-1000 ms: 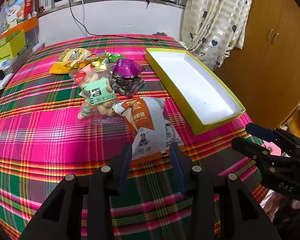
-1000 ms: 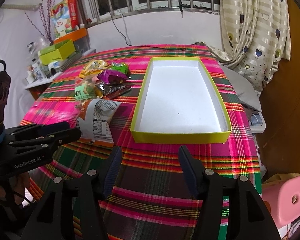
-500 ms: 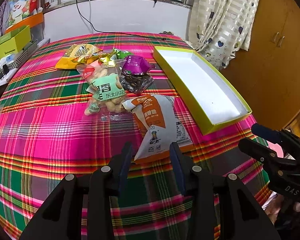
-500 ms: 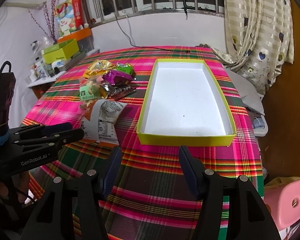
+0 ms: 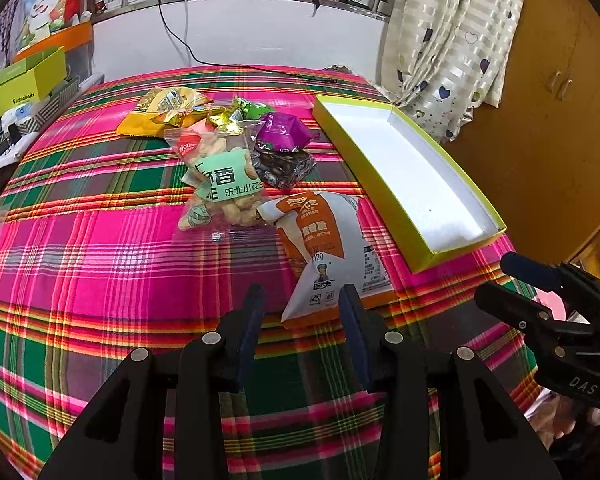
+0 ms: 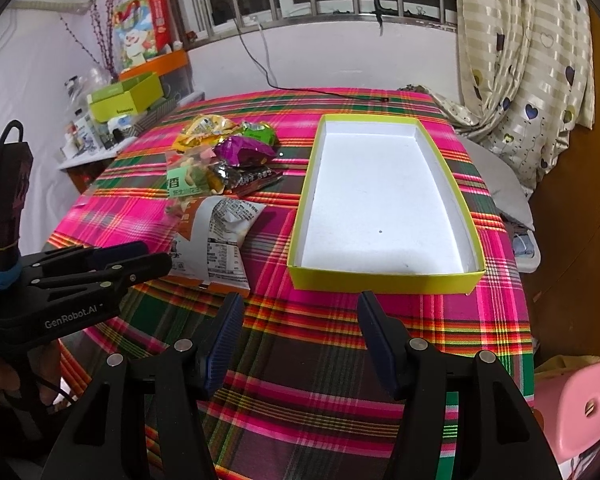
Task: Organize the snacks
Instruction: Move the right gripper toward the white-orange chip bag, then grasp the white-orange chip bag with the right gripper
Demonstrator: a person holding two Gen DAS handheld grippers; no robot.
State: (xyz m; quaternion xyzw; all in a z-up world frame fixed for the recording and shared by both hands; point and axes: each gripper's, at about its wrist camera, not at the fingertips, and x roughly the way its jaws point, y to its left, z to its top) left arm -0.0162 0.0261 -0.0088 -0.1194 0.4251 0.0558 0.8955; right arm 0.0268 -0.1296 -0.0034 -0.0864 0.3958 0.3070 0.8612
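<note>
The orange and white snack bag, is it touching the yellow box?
Apart. The right wrist view shows tablecloth between the orange and white snack bag and the yellow box.

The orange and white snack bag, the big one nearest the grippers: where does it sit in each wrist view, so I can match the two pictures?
Left wrist view: the orange and white snack bag lies centre, just beyond the left gripper, left of the tray.
Right wrist view: the same bag lies left of centre, beside the left gripper, left of the tray.
Shared landmark: the empty yellow-green tray on the plaid cloth.
</note>
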